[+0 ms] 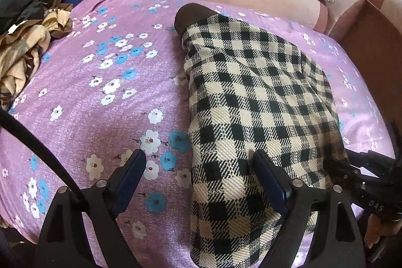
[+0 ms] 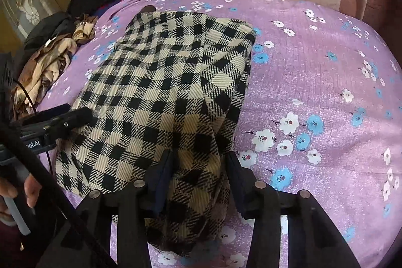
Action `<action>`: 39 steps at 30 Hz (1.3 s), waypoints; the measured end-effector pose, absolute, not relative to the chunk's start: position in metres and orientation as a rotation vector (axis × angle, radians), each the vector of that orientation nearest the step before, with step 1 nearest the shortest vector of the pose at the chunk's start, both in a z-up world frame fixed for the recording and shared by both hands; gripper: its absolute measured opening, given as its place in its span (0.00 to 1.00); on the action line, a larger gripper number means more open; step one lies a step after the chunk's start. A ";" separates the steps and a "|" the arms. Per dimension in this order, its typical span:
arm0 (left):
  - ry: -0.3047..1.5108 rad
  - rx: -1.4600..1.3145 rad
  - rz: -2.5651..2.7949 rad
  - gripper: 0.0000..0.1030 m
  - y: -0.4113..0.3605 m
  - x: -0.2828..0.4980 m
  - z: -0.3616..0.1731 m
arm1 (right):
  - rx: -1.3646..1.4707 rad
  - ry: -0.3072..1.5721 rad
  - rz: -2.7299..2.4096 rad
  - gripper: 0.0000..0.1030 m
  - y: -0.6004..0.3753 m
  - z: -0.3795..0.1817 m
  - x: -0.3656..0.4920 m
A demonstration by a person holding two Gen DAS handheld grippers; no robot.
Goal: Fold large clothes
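My left hand-held gripper (image 1: 198,167) gapes empty over the checked garment (image 1: 251,97)'s edge, my right hand-held gripper (image 2: 198,162) half-closed around its near end; next, regrip for another fold.

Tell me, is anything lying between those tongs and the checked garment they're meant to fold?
Nothing visible. The left tongs stand open straddling the checked garment's near edge. The right tongs already have a bunch of it between them. The heap of other clothes lies well aside.

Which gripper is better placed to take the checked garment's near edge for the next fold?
Right, probably. The right gripper already straddles the checked garment near its end; the left gripper has only one finger over it.
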State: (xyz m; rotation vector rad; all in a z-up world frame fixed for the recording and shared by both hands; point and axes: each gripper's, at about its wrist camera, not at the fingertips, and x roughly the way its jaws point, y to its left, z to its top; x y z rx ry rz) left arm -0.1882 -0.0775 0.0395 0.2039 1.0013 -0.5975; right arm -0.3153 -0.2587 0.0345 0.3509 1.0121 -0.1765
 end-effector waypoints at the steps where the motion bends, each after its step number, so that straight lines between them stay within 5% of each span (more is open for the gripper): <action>1: 0.993 0.206 -0.592 0.83 -0.077 -0.190 0.041 | 0.346 1.013 -0.180 0.46 -0.258 0.037 -0.316; 6: 0.938 0.232 -0.563 0.83 -0.076 -0.198 0.051 | 0.284 0.952 -0.230 0.49 -0.244 0.066 -0.324; 8: 0.923 0.220 -0.563 0.83 -0.075 -0.201 0.055 | 0.289 0.907 -0.256 0.66 -0.239 0.077 -0.325; 10: 0.914 0.197 -0.563 0.83 -0.072 -0.203 0.060 | 0.314 0.870 -0.284 0.72 -0.236 0.086 -0.325; 39: 0.814 0.212 -0.506 0.83 -0.065 -0.210 0.066 | 0.352 0.899 -0.373 0.81 -0.230 0.074 -0.308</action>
